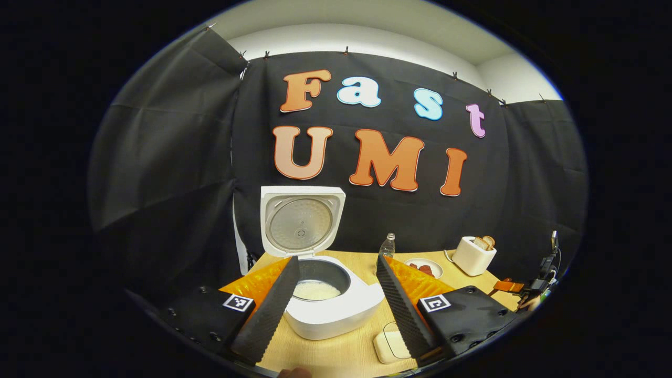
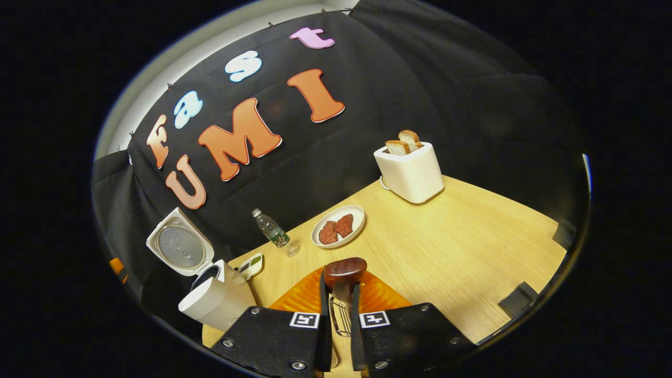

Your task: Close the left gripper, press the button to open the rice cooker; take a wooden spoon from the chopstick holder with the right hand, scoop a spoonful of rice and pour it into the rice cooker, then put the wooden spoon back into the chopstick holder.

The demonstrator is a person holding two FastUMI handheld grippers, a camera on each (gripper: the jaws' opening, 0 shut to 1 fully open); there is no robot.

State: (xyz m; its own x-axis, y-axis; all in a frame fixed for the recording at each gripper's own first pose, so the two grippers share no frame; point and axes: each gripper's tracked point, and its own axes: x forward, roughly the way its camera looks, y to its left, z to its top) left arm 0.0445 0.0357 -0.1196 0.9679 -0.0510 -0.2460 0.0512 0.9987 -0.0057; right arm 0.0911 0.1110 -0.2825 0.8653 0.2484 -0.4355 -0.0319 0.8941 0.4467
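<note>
My wooden spoon [image 2: 345, 271] looks dark and glossy over the pale, matt wood-grain table [image 2: 462, 247]. The rice cooker [image 1: 336, 310] is smooth white plastic, its lid's [image 1: 302, 221] inner plate dull metal.

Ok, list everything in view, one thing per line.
cooker: one, white, lid up, table's left
rice: white, inside cooker
bottle: one, clear, beside plate
plate: one, white, mid-table
meat: two pieces, red-brown, on plate
toaster: one, white, far side
toast: two slices, in toaster
box: one, white, beside cooker
spoon: one, brown, bowl up
holder: one, wire, under spoon
table: one, light wood
left gripper: open, before cooker
right gripper: fingers either side of spoon
</note>
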